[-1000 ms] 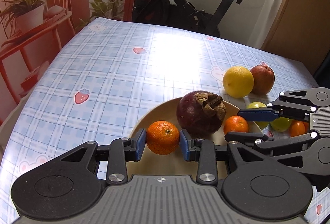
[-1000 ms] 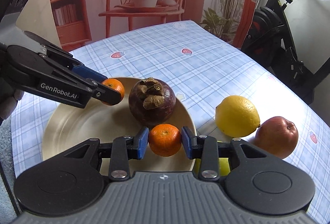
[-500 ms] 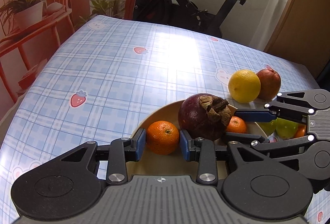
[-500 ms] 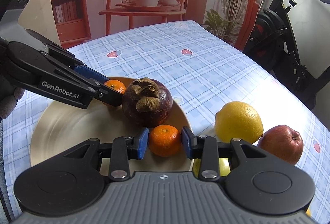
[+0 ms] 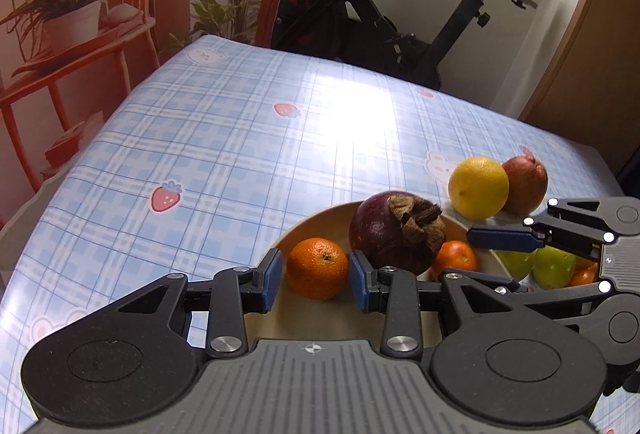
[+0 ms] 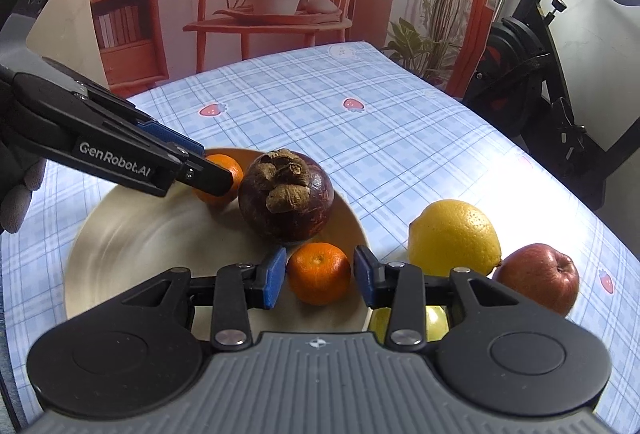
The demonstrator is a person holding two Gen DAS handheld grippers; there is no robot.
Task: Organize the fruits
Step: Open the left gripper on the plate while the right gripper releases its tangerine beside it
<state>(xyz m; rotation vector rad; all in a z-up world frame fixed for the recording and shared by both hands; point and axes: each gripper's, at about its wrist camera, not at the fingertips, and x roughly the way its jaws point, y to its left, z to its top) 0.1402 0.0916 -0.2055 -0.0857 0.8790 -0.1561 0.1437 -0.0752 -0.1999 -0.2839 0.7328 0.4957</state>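
A beige plate (image 5: 320, 226) (image 6: 132, 234) holds a dark purple mangosteen (image 5: 394, 232) (image 6: 286, 196) and two small oranges. My left gripper (image 5: 316, 274) (image 6: 208, 170) has its jaws slightly apart on either side of one orange (image 5: 318, 268) (image 6: 226, 170), which rests on the plate. My right gripper (image 6: 320, 278) (image 5: 480, 254) likewise stands just open around the other orange (image 6: 319, 272) (image 5: 456, 258) at the plate's near edge.
A yellow lemon (image 6: 454, 238) (image 5: 478, 186) and a red apple (image 6: 538, 278) (image 5: 526, 186) lie on the blue checked tablecloth (image 6: 360, 138) beside the plate. Green fruits (image 5: 552, 266) and a small orange fruit (image 5: 582, 276) lie under my right gripper. An exercise bike (image 5: 360, 14) stands behind the table.
Both grippers lowered their oranges onto the plate beside the mangosteen. Their jaws have parted a little, so small gaps show beside each orange.
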